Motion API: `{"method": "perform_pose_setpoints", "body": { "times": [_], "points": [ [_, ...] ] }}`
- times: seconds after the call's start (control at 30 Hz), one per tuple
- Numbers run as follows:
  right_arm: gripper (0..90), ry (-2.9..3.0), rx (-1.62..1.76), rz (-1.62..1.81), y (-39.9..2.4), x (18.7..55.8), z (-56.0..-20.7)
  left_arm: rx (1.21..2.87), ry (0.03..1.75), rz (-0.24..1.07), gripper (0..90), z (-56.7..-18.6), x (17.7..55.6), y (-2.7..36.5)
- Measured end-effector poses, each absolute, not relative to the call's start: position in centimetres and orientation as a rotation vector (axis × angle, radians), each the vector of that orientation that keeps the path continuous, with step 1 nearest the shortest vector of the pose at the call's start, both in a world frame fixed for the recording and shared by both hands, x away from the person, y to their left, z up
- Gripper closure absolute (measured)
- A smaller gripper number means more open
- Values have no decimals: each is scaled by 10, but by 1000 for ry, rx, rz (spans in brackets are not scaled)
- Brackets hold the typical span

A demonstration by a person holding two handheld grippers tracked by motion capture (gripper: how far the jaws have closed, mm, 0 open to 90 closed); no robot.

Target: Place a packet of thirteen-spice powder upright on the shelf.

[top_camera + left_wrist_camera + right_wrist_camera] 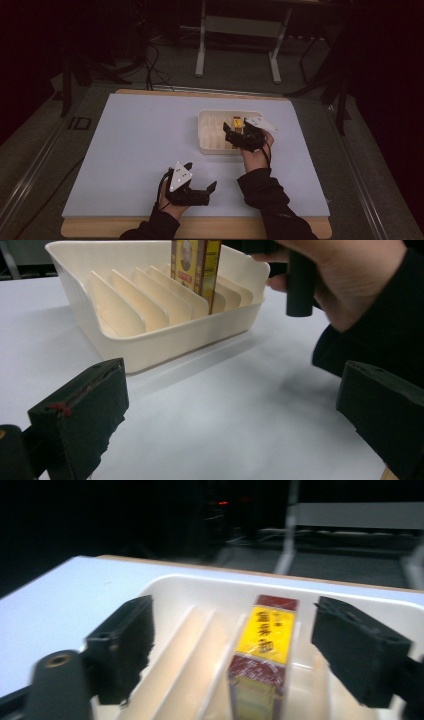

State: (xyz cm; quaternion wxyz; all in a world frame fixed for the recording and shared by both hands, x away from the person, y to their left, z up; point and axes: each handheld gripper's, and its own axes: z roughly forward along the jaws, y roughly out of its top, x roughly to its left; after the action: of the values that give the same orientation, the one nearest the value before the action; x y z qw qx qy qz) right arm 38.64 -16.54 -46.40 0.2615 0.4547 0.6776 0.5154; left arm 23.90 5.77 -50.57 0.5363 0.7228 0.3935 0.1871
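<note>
We take the cream slotted tray (212,145) as our landmark, sitting on the pale blue mat (135,145). A red-and-yellow box (262,645) stands upright in one of its slots, between two dividers, toward the tray's right end (seen from above). Our right gripper (243,136) hangs over that end of the tray, approx. above the box, jaws spread wide w/ the box top between them but the pads clear of it. Our left gripper (202,191) rests on the mat well short of the tray, nearer the person's edge, jaws wide apart w/ nothing between them, pointed at the tray.
</note>
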Motion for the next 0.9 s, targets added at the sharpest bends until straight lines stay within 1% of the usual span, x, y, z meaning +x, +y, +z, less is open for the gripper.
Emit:
{"method": "perform_pose_setpoints", "body": {
  "times": [0.07, 0.23, 0.6, 0.9],
  "points": [
    [122, 1877, 1183, 1409, -168, 384, -463, 1724, 930, 447, 12, -505, 239, 58],
    [131, 1906, 1143, 1398, -172, 379, -461, 1730, 924, 446, 12, -505, 238, 57],
    [135, 1962, 1054, 1392, -187, 356, -450, 1736, 882, 422, 12, -502, 236, 56],
    [135, 1983, 996, 1441, -209, 328, -446, 1743, 871, 411, 12, -502, 237, 57]
  ]
}}
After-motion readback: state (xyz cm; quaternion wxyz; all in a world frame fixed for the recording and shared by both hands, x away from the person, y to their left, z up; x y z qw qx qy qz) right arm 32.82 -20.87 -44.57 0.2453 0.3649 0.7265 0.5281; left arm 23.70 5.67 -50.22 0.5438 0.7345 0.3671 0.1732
